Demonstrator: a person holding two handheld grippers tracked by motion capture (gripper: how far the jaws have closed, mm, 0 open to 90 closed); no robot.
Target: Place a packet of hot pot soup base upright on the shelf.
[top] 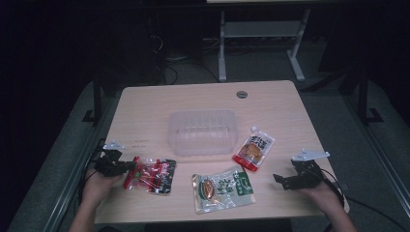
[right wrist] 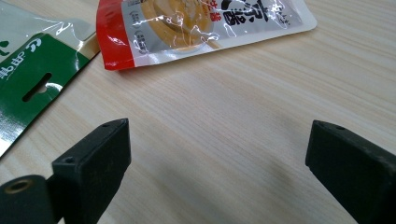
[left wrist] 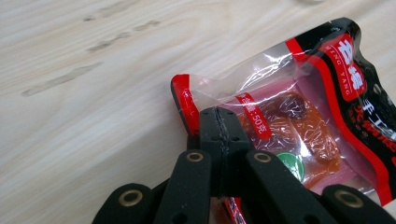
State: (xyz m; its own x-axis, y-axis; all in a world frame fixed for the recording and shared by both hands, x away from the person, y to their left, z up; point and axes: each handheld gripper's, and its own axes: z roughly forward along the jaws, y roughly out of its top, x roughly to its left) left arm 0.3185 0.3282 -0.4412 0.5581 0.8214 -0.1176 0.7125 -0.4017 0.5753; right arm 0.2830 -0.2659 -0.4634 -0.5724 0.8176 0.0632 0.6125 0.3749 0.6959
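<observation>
At the left of the counter (top: 145, 101), the left gripper (top: 126, 166) is clenched on the red-edged corner seal of the red-and-black snack pouch (top: 151, 175); in the left gripper view the jaws are seen pressed together with the film of that pouch (left wrist: 299, 116) pinched between them. The pouch lies flat near the counter's front left edge, apart from the other packets.

The pouch is judged to be light, limp and glossy: thin crinkled film around soft reddish pieces, so it would be expected to sag and swing when lifted by one corner, and the slick film could slide out of a weak pinch. The flat sealed border is judged the best place to be taken hold of, since it is stiffer than the filled middle and nothing inside is squeezed there.

Further right, one clear plastic tub (top: 203, 131) stands at the middle of the counter. In front of it lies one green-and-white pouch (top: 223, 189), and beside the tub's right end one red-and-white sauce pouch (top: 254, 149). Three pouches and one tub are counted in all.

At the right, the right gripper (top: 280, 181) is released, its jaws spread wide over bare wood with nothing between them.
</observation>
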